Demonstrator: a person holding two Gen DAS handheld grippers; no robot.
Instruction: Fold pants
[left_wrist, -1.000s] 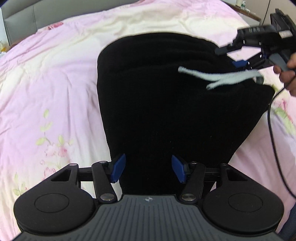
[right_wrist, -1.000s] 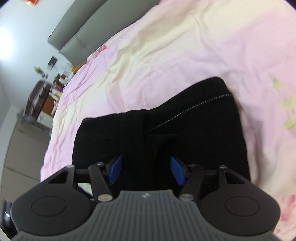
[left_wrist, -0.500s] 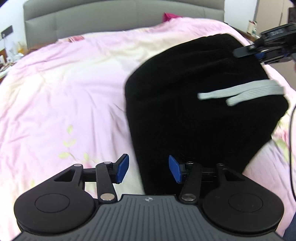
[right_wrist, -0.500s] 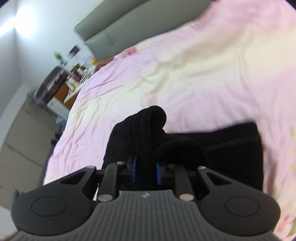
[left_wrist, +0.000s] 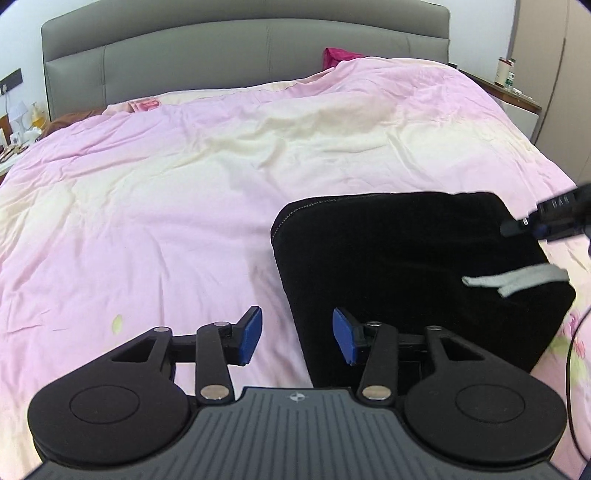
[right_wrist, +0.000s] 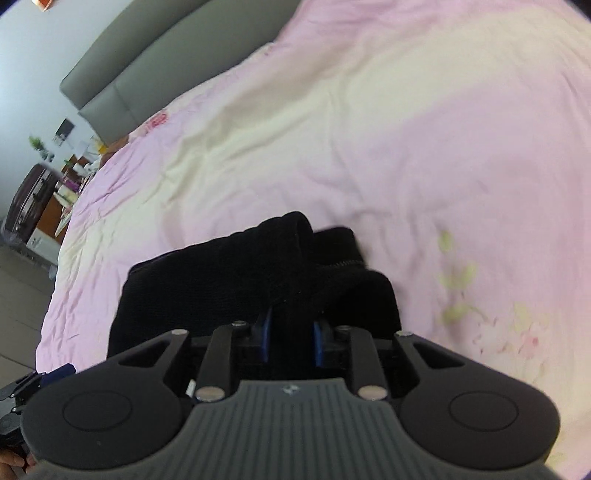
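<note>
Black pants (left_wrist: 406, 266) lie folded on the pink duvet (left_wrist: 166, 221), with a grey drawstring (left_wrist: 517, 278) across their right end. My left gripper (left_wrist: 297, 334) hovers over the pants' near left edge. Its jaws are closing and the edge lies between them, but the pads do not press on it. In the right wrist view my right gripper (right_wrist: 291, 332) pinches a raised fold of the pants (right_wrist: 280, 258) between its blue pads, and its jaws ease slightly apart. The right gripper's tip (left_wrist: 546, 218) shows at the far right of the left wrist view.
A grey headboard (left_wrist: 240, 48) closes the far end of the bed, with a red cloth (left_wrist: 338, 55) by it. A nightstand with bottles (left_wrist: 506, 72) stands at the right, and another with small items (left_wrist: 18, 122) at the left. A black cable (left_wrist: 572, 350) hangs near the right edge.
My left gripper rose and drew back to the left, so the pants now sit to its right, and its jaws narrowed. My right gripper shut on a fold of the pants and lifted it.
</note>
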